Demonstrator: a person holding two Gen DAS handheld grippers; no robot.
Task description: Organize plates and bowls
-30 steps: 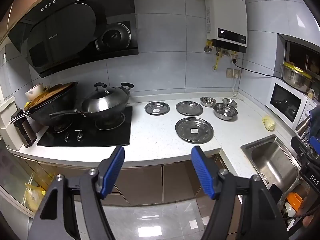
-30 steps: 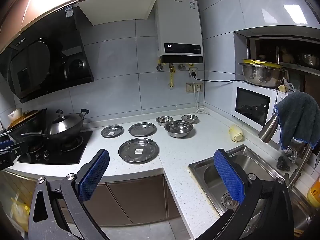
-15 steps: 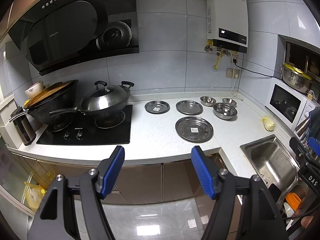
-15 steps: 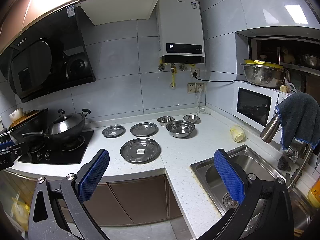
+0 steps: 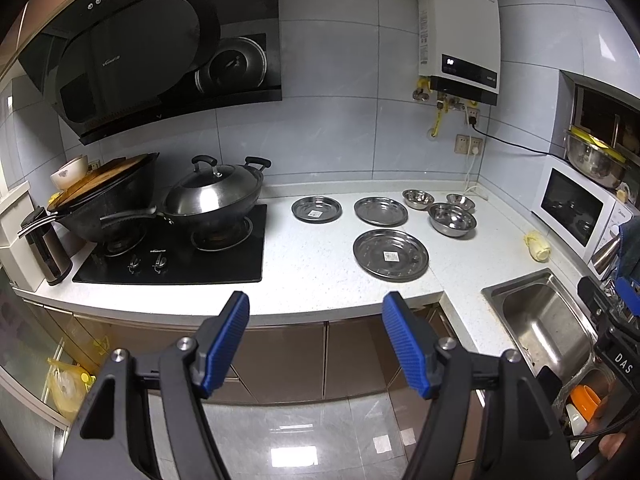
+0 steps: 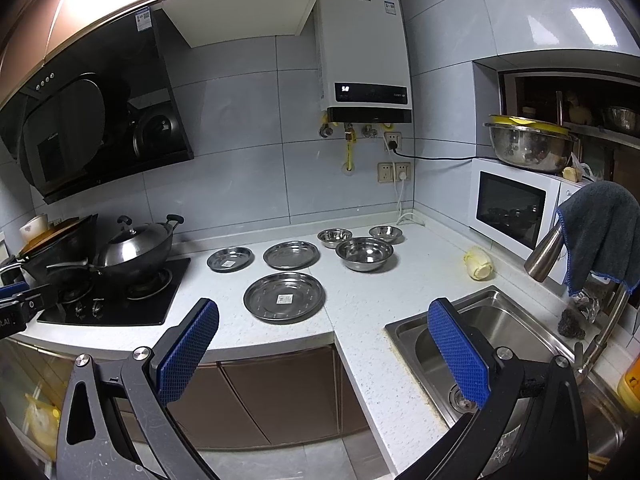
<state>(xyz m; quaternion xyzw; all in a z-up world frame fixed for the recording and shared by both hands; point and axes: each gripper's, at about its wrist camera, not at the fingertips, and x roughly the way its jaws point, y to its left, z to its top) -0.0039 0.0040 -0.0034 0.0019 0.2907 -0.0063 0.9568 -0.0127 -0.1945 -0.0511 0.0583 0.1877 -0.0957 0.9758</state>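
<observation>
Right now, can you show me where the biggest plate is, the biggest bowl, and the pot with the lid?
biggest plate point(image 6: 284, 297), right wrist view, on its flat middle by the sticker.
biggest bowl point(image 6: 365, 253), right wrist view, inside its hollow.
pot with the lid point(image 5: 214, 194), left wrist view, on the domed lid.

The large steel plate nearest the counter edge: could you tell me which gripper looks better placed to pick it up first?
Probably the left. The left gripper is open and the large plate lies just ahead of it. The right gripper, also open, faces the sink corner, with the plate ahead-left.
</observation>
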